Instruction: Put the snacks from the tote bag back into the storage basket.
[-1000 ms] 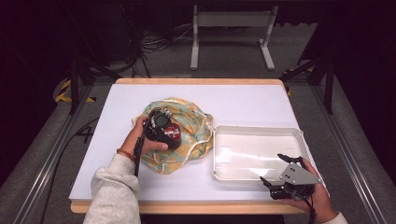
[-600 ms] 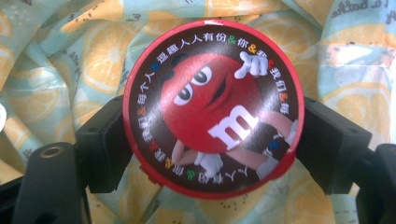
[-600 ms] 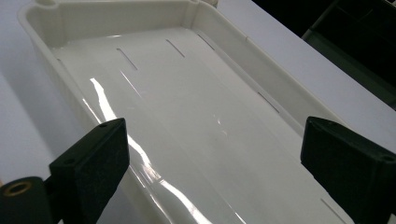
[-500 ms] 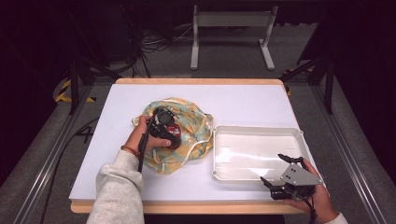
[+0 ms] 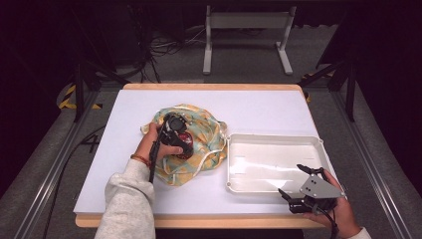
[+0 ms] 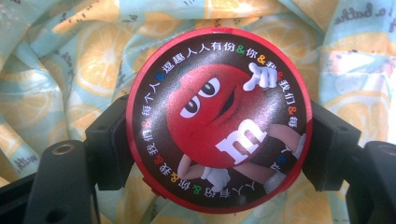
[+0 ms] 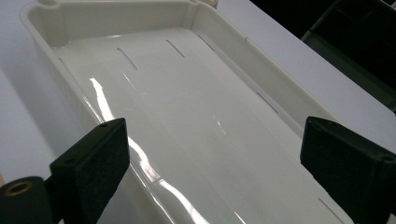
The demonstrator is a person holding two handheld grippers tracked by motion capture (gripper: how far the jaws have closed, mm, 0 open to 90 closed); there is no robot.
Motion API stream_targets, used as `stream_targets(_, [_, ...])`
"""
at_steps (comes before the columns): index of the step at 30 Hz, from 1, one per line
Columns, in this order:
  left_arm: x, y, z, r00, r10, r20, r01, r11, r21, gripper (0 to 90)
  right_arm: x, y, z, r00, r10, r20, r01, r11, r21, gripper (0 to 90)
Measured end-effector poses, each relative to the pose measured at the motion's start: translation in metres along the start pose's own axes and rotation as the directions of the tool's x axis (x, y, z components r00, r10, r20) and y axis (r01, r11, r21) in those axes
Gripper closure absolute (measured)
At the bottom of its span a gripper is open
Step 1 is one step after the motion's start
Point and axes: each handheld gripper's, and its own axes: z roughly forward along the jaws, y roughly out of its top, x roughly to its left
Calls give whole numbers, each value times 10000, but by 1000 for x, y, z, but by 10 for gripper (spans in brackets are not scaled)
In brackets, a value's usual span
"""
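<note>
A round red tin [image 6: 217, 116], its lid printed with a red candy figure, sits between the black pads [image 6: 112, 140] of my left gripper [image 6: 218, 142]. The jaws have just been closing and now press on its sides. In the high view the left gripper [image 5: 176, 133] and the tin [image 5: 185, 140] are over a lemon-print drawstring cloth bag [image 5: 206, 130] in the middle of the table. My right gripper [image 5: 291, 180] stands open at the near right corner of a white tray [image 5: 273, 137], nothing between its jaws [image 7: 215, 158].
The white tray's [image 7: 196, 116] floor is bare and glossy with small slots. The bag's white cord [image 5: 199, 168] trails toward the tray. The white tabletop [image 5: 259, 107] has room behind and left of the bag. A metal stand [image 5: 246, 37] is on the floor beyond.
The left hand has shifted slightly right over the bag and its jaws have closed onto the red tin. The right gripper has stayed by the tray.
</note>
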Motion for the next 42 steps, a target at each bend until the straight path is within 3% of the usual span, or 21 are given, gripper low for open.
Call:
stream_targets(13, [-6,-4,-5,9999,124,2,-124,9999,9,252,-1,0,0,10000,-11,-13,11,10000,-43,85])
stream_targets(28, [-5,-15,-26,9998,152,-85,-156,9985,-521,252,-1,3,2,10000,-11,-61,11,9999,-104,85])
stream_targets(42, [-7,-20,-34,9995,213,-235,-225,9983,-544,253,0,3,4,9998,-63,-181,61,9999,-92,85])
